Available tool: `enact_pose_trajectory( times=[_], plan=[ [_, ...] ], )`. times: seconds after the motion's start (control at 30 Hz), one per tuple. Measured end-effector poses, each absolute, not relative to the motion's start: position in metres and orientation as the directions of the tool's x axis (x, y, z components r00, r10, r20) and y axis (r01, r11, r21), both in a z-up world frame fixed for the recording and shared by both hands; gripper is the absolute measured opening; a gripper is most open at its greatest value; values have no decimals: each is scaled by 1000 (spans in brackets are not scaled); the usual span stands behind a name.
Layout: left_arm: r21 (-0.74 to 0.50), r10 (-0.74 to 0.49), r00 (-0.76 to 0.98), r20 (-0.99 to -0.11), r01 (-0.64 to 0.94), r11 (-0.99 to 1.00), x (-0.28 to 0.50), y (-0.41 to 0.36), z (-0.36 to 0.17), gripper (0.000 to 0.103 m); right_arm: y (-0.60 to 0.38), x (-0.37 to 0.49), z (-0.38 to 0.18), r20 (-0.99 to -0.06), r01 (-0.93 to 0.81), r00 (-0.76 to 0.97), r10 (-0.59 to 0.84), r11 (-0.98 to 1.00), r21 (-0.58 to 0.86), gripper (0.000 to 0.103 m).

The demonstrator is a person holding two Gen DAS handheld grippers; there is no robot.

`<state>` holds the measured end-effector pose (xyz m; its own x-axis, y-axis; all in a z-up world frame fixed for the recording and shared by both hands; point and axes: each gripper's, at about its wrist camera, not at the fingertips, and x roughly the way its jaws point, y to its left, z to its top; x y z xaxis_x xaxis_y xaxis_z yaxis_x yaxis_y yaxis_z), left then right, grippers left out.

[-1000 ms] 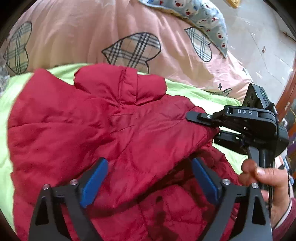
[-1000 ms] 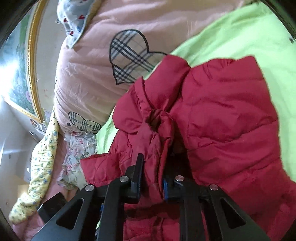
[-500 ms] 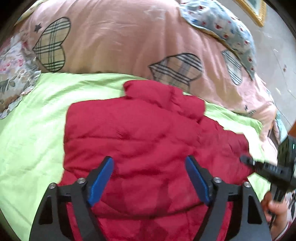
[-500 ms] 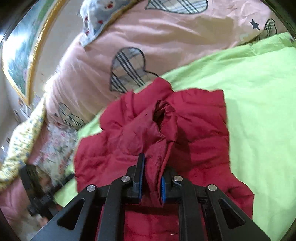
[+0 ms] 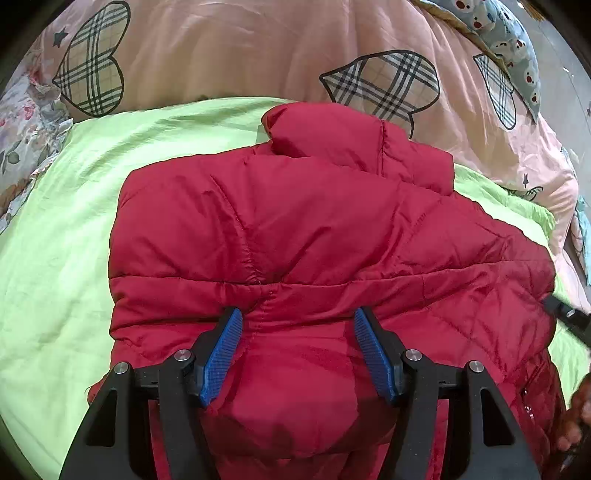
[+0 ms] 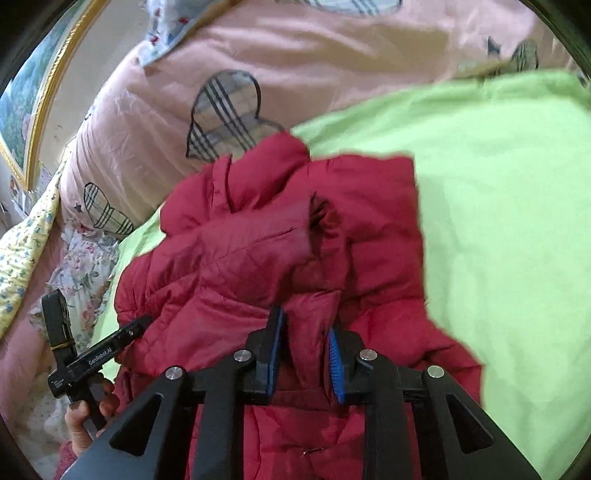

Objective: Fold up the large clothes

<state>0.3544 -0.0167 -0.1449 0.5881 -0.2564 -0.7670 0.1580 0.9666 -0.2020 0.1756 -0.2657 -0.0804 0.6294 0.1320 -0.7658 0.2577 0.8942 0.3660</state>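
A red quilted jacket (image 5: 314,236) lies on a lime-green sheet (image 5: 55,240), its collar toward the pink quilt. My left gripper (image 5: 297,332) is open, its blue pads (image 5: 221,354) spread over the jacket's lower part with fabric bulging between them. In the right wrist view the jacket (image 6: 258,251) is bunched, a sleeve folded across its body. My right gripper (image 6: 304,332) holds a fold of red fabric between its blue pads (image 6: 334,362), the jaws slightly parted. The left gripper (image 6: 107,347) also shows at the left in the right wrist view, in a hand.
A pink quilt with plaid hearts (image 5: 258,51) is piled behind the jacket. A blue patterned pillow (image 5: 509,33) lies at the far right. Floral bedding (image 6: 81,258) and a gold-framed picture (image 6: 33,96) are at the left. The green sheet (image 6: 498,221) extends to the right.
The sleeve has been carried across the jacket's body and laid down. My right gripper's jaws have loosened a little around the fabric. My left gripper has moved back over the jacket's lower part.
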Motion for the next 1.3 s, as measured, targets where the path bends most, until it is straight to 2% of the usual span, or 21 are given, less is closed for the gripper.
enact_pose_trajectory(
  times=[0.1,0.17,0.2,0.4,0.53,0.63,0.7,0.9,1.0,1.3],
  plan=[
    [-195,-248,592,-767,154,969,354,-17,-147,62,-254,168,-51,-713,222,700,51,933,285,31],
    [-185,-240,595,-767,152,971,354,-19,-147,62,-242,171,-42,-695,175,717,58,950,260,43],
    [-184,-238,596,-767,152,971,353,-19,-149,62,-236,175,-42,-699,151,711,76,954,258,43],
    [-180,-237,597,-767,153,972,351,-19,-151,63,-214,206,-83,-786,107,608,107,971,216,43],
    [-198,-261,589,-765,171,965,344,-15,-143,62,-216,217,-126,-858,137,511,45,981,134,41],
    [-251,-311,605,-732,185,950,333,-2,-128,63,-224,213,-136,-856,155,514,61,974,162,41],
    [-251,-294,622,-725,160,955,330,8,-124,64,-225,213,-135,-858,164,511,59,972,165,41],
    [-220,-255,583,-772,131,967,338,11,-149,62,-227,210,-134,-864,184,499,68,966,183,41],
    [-179,-223,591,-776,133,975,339,3,-155,62,-229,213,-136,-863,188,500,75,963,193,42],
    [-184,-224,585,-780,128,975,343,0,-162,62,-230,212,-136,-861,187,503,78,962,197,42]
  ],
)
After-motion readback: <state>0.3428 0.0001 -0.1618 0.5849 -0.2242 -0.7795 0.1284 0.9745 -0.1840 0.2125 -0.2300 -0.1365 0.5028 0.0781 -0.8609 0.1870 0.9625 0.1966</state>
